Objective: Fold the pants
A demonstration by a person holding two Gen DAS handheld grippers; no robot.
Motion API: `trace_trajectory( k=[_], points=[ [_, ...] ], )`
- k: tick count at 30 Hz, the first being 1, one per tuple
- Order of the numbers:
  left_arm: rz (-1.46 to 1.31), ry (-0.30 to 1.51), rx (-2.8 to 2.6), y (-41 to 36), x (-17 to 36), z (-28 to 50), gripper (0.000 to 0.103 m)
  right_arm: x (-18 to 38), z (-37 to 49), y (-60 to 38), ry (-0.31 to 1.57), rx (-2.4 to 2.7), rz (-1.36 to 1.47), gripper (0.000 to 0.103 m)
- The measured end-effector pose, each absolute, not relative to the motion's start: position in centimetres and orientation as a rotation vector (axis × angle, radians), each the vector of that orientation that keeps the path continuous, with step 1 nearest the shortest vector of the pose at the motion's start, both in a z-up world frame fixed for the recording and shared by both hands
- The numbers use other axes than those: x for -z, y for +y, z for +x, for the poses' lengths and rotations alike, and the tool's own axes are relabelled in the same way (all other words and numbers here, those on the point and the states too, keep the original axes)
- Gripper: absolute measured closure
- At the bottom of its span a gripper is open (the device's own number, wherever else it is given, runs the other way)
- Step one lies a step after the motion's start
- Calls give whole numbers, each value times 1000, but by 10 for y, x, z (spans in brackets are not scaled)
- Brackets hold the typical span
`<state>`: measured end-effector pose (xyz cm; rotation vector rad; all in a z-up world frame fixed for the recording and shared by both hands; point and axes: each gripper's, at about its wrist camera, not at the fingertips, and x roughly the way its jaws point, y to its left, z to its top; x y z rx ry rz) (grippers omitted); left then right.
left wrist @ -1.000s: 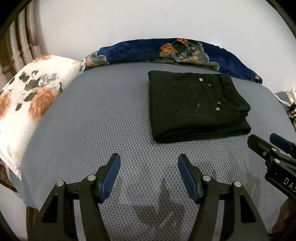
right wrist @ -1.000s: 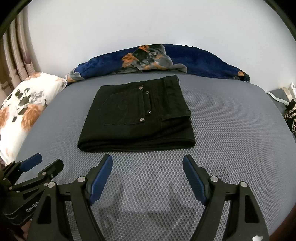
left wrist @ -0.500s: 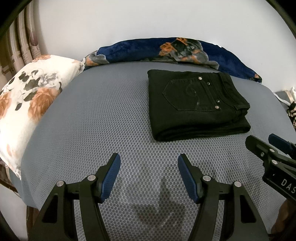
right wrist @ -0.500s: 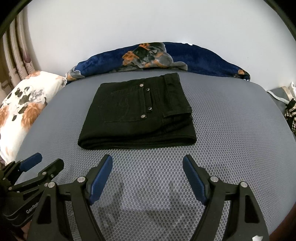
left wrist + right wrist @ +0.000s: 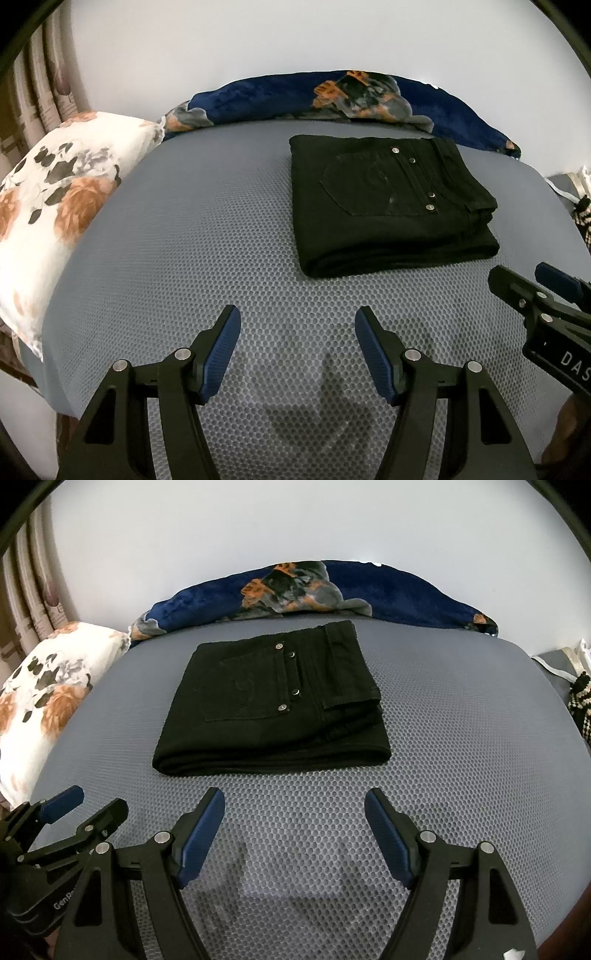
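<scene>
One pair of black pants (image 5: 388, 206) is seen lying folded into a thick rectangular stack on the grey honeycomb-textured bed (image 5: 184, 251). In the left wrist view it sits in the upper right of the frame; in the right wrist view the pants (image 5: 273, 705) lie just above centre. A back pocket faces upward, and four metal rivets can be counted beside it. The layered waistband edges are shown at the right side of the stack, the rounded fold along its near edge.

Nothing is placed between the stack and either tool; only bare bed surface lies there. The left tongs (image 5: 297, 334) are held released at the lower centre of their own view, with nothing between the two blue pads, well short of the pants. The right tongs (image 5: 294, 818) are likewise held released and empty, their tips near the stack's front edge but apart from it. Each tool is also caught at the edge of the other view, cut off by the frame.

Behind the pants, along the white wall, one dark blue blanket (image 5: 332, 99) with orange and grey flowers is bunched. One white floral pillow (image 5: 55, 206) is seen at the left edge of the bed, partly cut off. Curtain folds (image 5: 44, 92) appear in the upper left corner. At the far right edge a black-and-white patterned item (image 5: 581, 709) is only partly visible and cannot be identified.
</scene>
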<state>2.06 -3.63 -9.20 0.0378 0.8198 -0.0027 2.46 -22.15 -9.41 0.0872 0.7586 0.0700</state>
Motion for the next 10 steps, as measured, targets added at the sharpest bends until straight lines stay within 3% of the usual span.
trace_trajectory(
  k=[10],
  points=[
    [43,830,14,-35,93,23,38,96,24,-223,765,-69,89,27]
  ],
)
